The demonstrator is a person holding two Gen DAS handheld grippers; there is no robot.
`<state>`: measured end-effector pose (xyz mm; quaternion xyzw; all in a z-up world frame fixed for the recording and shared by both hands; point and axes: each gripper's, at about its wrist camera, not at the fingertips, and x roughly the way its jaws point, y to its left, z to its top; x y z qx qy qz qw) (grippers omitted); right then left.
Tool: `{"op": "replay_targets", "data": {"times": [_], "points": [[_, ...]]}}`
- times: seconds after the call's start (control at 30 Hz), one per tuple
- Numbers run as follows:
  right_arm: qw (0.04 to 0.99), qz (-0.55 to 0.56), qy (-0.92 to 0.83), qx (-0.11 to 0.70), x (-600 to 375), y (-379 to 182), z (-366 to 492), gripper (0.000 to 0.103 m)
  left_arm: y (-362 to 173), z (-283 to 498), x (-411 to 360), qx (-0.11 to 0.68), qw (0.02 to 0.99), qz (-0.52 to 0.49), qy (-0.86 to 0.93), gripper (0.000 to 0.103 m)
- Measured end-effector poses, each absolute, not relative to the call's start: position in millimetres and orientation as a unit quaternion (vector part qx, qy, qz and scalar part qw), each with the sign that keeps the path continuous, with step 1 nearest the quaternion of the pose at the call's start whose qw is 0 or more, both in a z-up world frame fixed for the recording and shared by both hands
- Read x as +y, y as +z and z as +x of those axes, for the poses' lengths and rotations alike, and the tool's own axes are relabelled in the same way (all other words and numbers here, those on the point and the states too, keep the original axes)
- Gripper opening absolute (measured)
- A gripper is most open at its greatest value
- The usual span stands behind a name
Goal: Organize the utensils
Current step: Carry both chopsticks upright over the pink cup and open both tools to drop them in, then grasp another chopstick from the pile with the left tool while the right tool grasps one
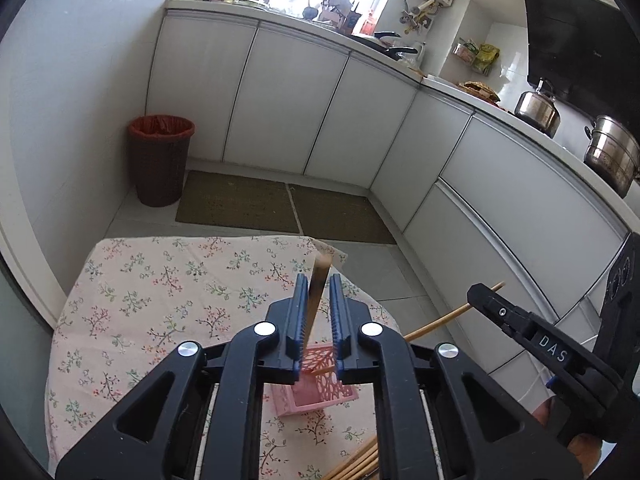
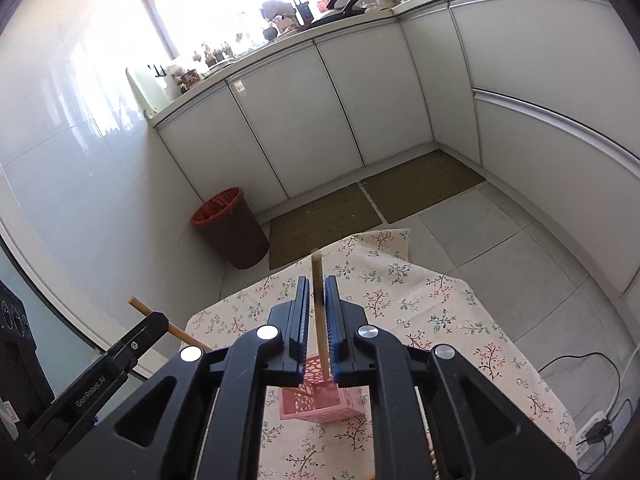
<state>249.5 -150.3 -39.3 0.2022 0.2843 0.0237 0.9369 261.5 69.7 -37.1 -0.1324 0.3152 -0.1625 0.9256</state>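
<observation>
On the left side of the kitchen a dark wicker bin with a red liner stands on the floor by the white wall, next to two brown mats in front of the white cabinets. Nearer, a small table with a floral cloth carries a pink openwork basket near its middle.

The left gripper hovers over that basket, pointing downward. One wooden chopstick stands between its blue-padded fingers, leaning against the left pad, with a visible gap to the right pad; the jaws are narrow yet slack, so the stick sits loosely rather than pinched. Its lower end reaches down into the basket. More chopsticks lie bundled on the cloth at the lower edge of the left wrist view.

To the right is the right gripper, also above the basket (its tilt is much the same). A second chopstick rises between its pads, with slim gaps on both sides, so the jaws are narrow and not pressing; its tip drops into the basket.

Farther right, a kettle and a steel pot sit on the counter, and a black cable trails on the floor tiles beside the table.
</observation>
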Motion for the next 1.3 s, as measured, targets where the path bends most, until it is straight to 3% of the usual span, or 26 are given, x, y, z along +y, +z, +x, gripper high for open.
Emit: {"op": "replay_targets", "data": {"times": [0.07,0.13,0.53,0.8,0.93,1.03,1.3], "points": [[0.941,0.197,0.017,0.275,-152.5,-37.7,243.4,0.019,-31.7,257.5,74.1,0.305,0.929,-0.139,-0.159,0.024],[0.943,0.199,0.012,0.266,-155.3,-34.0,237.7,0.036,-23.0,253.0,74.6,0.294,0.932,-0.142,-0.156,0.028],[0.960,0.157,-0.027,0.231,-161.8,-19.4,193.7,0.044,-2.4,218.5,48.6,0.275,0.945,-0.094,-0.150,0.043],[0.962,0.160,-0.045,0.218,-175.3,-25.9,165.6,0.075,-14.9,202.1,35.9,0.298,0.941,-0.066,-0.144,0.062],[0.961,0.161,-0.052,0.218,-189.1,-34.0,152.5,0.092,-23.1,194.6,30.0,0.306,0.940,-0.052,-0.144,0.079],[0.956,0.160,-0.060,0.237,-201.8,-45.0,145.1,0.096,-30.1,193.0,22.8,0.320,0.934,-0.044,-0.153,0.095],[0.921,0.230,-0.087,0.301,-249.2,-80.1,122.0,0.096,-61.7,195.9,-2.1,0.380,0.909,0.001,-0.172,0.096]]}}
